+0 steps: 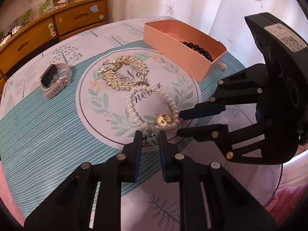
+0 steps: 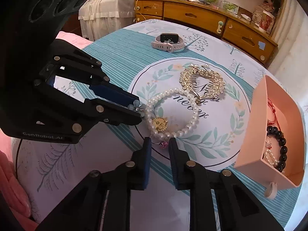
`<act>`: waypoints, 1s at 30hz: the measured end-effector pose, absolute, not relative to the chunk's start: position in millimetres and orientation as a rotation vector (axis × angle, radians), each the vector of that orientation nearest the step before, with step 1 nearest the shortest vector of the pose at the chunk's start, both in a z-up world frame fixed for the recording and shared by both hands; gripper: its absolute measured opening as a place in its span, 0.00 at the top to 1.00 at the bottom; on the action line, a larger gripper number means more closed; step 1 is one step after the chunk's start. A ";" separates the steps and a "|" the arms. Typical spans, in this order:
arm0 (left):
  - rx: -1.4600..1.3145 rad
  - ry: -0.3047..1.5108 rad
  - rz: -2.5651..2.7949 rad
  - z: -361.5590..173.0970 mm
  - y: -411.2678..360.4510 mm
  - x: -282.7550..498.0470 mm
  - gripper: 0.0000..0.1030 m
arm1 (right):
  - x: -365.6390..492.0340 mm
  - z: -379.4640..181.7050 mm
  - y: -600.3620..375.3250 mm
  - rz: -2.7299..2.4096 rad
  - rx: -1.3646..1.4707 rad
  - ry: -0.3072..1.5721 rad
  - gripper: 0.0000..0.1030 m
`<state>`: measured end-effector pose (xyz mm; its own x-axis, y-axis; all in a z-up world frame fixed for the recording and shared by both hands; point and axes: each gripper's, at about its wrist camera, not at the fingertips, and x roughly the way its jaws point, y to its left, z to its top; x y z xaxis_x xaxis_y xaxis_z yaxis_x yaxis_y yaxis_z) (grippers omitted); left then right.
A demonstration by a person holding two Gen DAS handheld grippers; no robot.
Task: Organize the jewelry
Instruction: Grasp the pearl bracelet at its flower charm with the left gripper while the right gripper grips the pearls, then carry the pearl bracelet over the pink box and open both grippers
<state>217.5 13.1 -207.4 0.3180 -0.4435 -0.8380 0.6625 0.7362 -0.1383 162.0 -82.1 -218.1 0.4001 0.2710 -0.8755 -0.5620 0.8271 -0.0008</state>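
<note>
Here the left gripper (image 1: 150,132) has its fingers narrow, pinching a small blue flower charm (image 2: 137,106) beside the pearl bracelet (image 2: 173,113) on the worktop (image 1: 48,127). The right gripper (image 2: 159,141) fingers are narrow too, around a pink charm (image 2: 163,144); whether they press it I cannot tell. Only the right view shows red string (image 2: 273,111) inside the pink box (image 2: 256,119).

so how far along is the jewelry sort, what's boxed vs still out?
Done: a black bead bracelet and some smaller pieces lie in the pink box.
In hand: the left gripper is at a blue flower piece, the right gripper around a pink gem piece, both beside the pearl bracelet.
Left: pearl bracelet, gold hair comb, watch on the table.
</note>
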 end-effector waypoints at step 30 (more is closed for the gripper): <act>0.006 0.840 -0.670 -111.8 -8.2 215.2 0.86 | 128.8 -121.3 -104.3 0.487 -0.174 0.983 0.91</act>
<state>215.2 -8.2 -111.8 0.4763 -0.5462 -0.6891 0.5507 0.7962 -0.2504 128.8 -104.3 -121.3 0.4576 0.3156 -0.8313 -0.4697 0.8796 0.0754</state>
